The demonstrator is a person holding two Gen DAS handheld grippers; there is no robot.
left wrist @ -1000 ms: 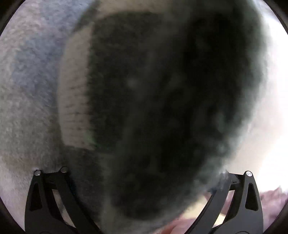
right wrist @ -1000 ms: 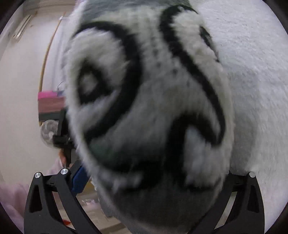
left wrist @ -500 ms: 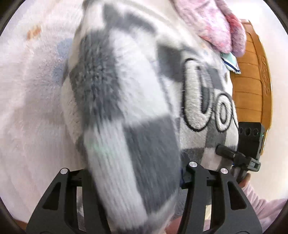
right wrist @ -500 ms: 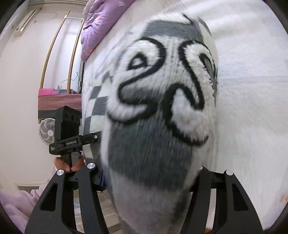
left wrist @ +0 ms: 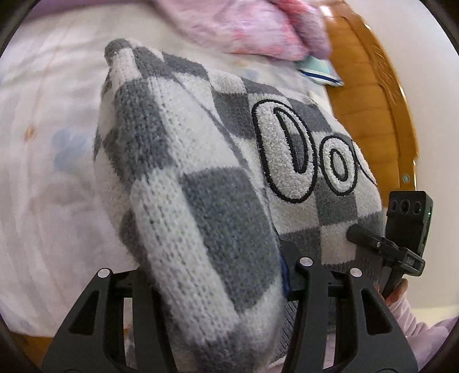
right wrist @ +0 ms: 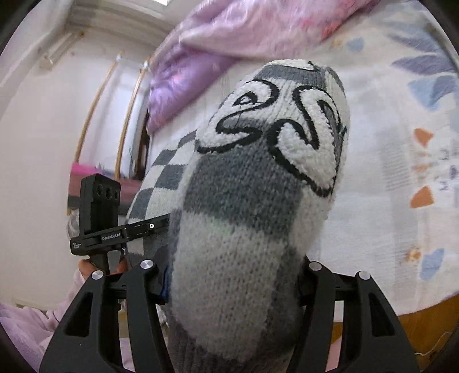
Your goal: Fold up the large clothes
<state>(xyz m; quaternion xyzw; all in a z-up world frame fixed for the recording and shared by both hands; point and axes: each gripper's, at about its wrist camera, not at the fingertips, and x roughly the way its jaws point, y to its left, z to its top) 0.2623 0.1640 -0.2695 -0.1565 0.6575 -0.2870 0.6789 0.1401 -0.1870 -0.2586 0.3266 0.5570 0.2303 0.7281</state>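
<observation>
A thick grey-and-white checked knit sweater (left wrist: 200,160) with outlined white letters hangs bunched above the bed. My left gripper (left wrist: 218,275) is shut on a fat fold of it, which fills the gap between the fingers. The right gripper (right wrist: 232,275) is likewise shut on another fold of the sweater (right wrist: 249,186). The cloth stretches between the two grippers. In the left wrist view, the right gripper's black camera block (left wrist: 407,212) shows at the sweater's far edge. The left gripper's block (right wrist: 100,200) shows in the right wrist view.
Below lies a white bed sheet (left wrist: 51,172) with faint blue and orange prints. A pink fluffy blanket (left wrist: 258,25) and a purple quilt (right wrist: 200,57) lie at the head. A wooden bed frame (left wrist: 370,114) runs alongside. A person's pink sleeve (left wrist: 416,327) shows low down.
Both grippers narrowed onto the sweater and rose with it. The cloth, at first pressed against the lenses, now hangs lifted off the bed and the room shows behind it.
</observation>
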